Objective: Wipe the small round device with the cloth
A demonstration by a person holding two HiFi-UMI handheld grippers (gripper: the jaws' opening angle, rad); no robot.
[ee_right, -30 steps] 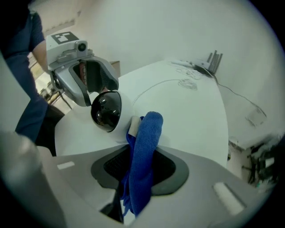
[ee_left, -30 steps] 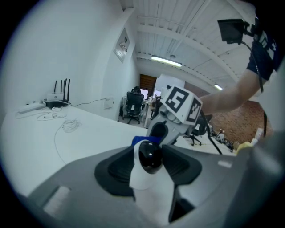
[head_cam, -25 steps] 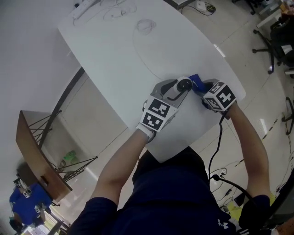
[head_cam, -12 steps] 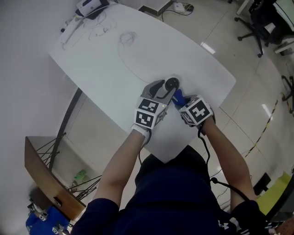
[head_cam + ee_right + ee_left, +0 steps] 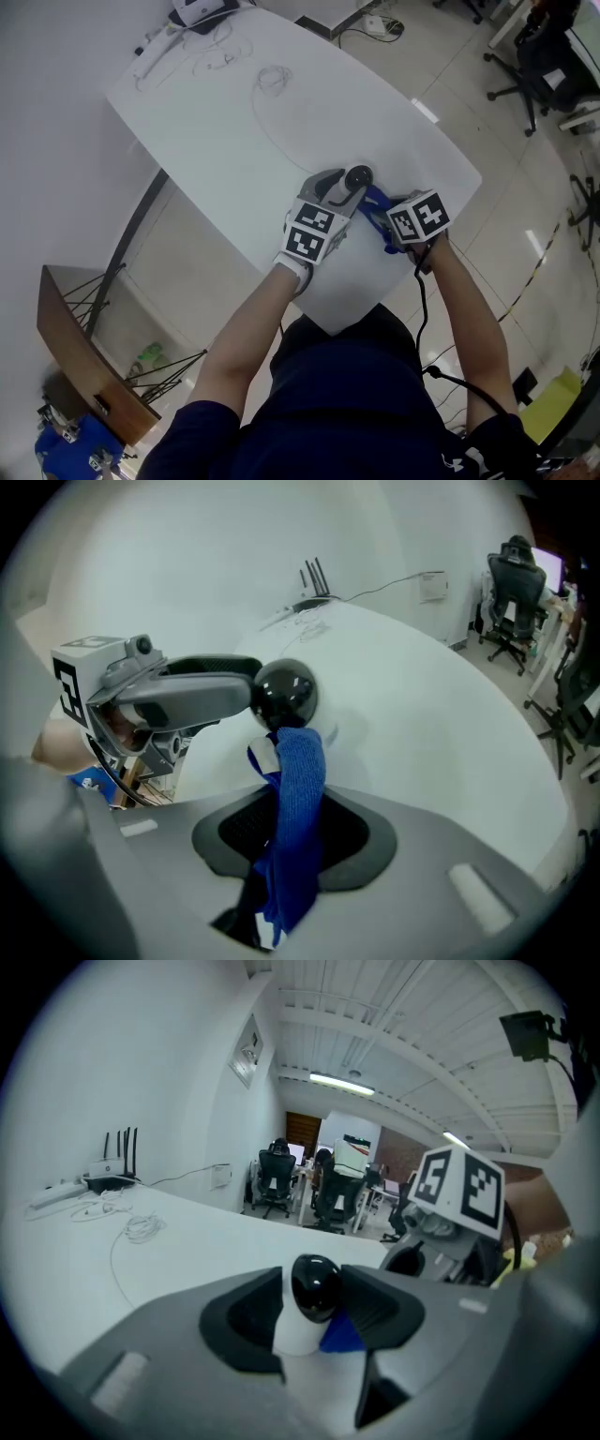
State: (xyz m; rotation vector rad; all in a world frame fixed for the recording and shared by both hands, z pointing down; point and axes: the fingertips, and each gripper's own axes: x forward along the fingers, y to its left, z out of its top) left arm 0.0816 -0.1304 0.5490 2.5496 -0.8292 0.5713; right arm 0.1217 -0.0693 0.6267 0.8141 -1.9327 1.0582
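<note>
The small round device (image 5: 357,177) has a glossy black ball head (image 5: 315,1287) on a white base. It stands near the white table's right front edge. My left gripper (image 5: 345,184) is shut on it, jaws on either side of the base. My right gripper (image 5: 380,212) is shut on a blue cloth (image 5: 295,808). The cloth (image 5: 375,200) reaches forward and touches the device (image 5: 284,694) just below its head. In the left gripper view a bit of blue cloth (image 5: 342,1335) shows behind the device's base.
The white table (image 5: 234,122) carries a thin cable loop (image 5: 273,79) and a white router with wires (image 5: 199,11) at its far end. Its edge (image 5: 459,202) lies close by my right gripper. Office chairs (image 5: 534,56) stand on the floor at the right.
The right gripper with the cloth has shifted slightly right and down against the device. The left gripper keeps its hold in the same spot. The head camera moved a little.
</note>
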